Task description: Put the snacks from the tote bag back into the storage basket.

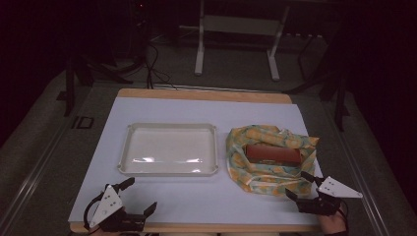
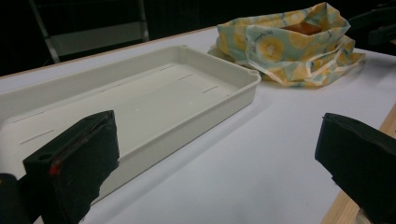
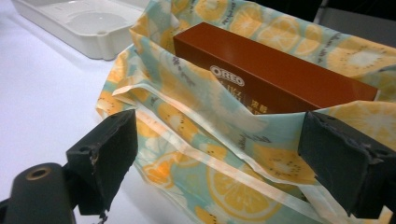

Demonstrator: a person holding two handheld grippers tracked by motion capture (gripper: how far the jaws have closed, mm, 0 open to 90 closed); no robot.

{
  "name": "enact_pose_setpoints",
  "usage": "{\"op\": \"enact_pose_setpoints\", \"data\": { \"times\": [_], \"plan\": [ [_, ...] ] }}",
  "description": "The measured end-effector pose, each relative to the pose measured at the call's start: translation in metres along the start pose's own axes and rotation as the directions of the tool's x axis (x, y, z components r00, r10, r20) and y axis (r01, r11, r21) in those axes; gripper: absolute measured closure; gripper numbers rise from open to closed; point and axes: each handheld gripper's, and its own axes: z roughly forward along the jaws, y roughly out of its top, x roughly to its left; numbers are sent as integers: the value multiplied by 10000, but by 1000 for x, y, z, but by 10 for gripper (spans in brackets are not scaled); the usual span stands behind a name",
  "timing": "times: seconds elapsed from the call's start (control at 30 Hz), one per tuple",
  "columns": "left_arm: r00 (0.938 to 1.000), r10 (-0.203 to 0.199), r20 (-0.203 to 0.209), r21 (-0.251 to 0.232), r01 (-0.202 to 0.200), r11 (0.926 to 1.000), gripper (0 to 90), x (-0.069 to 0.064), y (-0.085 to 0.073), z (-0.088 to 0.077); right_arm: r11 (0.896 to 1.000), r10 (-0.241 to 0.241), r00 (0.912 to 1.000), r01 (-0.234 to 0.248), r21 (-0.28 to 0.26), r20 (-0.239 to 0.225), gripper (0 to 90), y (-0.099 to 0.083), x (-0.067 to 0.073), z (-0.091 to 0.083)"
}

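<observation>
Your right gripper (image 1: 301, 186) hovers with its jaws spread wide, just at the near edge of the lemon-print bag (image 1: 268, 156), pinching nothing. The brown Oreo box (image 1: 273, 154) lies inside that open bag, to the right of the empty white tray (image 1: 168, 170) on the white table mat (image 1: 196, 196). Your left gripper (image 1: 140, 195) sits near the table's front left corner, jaws spread and empty, just in front of the tray.

An empty white tray (image 1: 168, 148) sits on the white table (image 1: 147, 196), left of centre.
</observation>
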Motion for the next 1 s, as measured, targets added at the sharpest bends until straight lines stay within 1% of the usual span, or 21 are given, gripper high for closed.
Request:
{"op": "enact_pose_setpoints", "data": {
  "times": [0.03, 0.07, 0.1, 0.17, 0.27, 0.33, 0.4, 0.47, 0.6, 0.63, 0.77, 0.8, 1.0],
  "plan": [
    [10000, 29, 16, 20, -29, 10000, 0, 0, 0, 0, 10000, -44, 10000, 44, 66, -13, 121, 0, 1, 1],
    [10000, 52, 28, 47, -53, 10000, 1, -1, 0, 0, 9997, -131, 9999, 129, 200, 94, 121, 1, 1, 1],
    [10000, 82, 29, 73, -82, 9999, 1, -1, 0, 0, 9997, -131, 9999, 129, 200, 94, 121, 1, 1, 1],
    [10000, 64, 42, 58, -64, 10000, 1, -1, 0, -1, 9994, -101, 9996, 109, 320, -258, 121, 3, 1, 1],
    [10000, 93, 13, 70, -93, 9999, 0, -2, 0, -1, 9995, -82, 9996, 91, 319, -284, 121, 5, 1, 0],
    [10000, 92, -13, 94, -92, 9999, 1, -2, 0, -1, 9995, -139, 9989, 152, 289, -447, 125, 8, 0, -1],
    [10000, 93, -24, 101, -92, 9999, 1, -2, 0, -1, 9991, -190, 9981, 212, 371, -581, 128, 9, 0, -1],
    [10000, 84, -17, 100, -84, 9999, 1, -2, 0, -1, 9986, -336, 9971, 362, 375, -687, 125, 12, 1, -2],
    [10000, 52, -19, 116, -52, 9999, 1, -3, 0, -1, 9987, -397, 9935, 429, 284, -1064, 123, 20, 2, -3],
    [10000, 50, -28, 118, -49, 9999, 1, -3, 0, -2, 9986, -397, 9935, 433, 316, -1069, 123, 22, 2, -3],
    [10000, 44, -32, 123, -44, 9999, 1, -3, 0, -2, 9974, -576, 9911, 622, 352, -1201, 123, 27, 2, -2],
    [10000, 49, -34, 128, -48, 9999, 0, -3, 0, -2, 9960, -754, 9893, 806, 376, -1249, 123, 31, 2, -1],
    [10000, 37, -48, 96, -37, 9999, 0, -3, 0, -2, 9929, -1129, 9850, 1169, 239, -1307, 133, 46, 0, 0]
  ]
}}
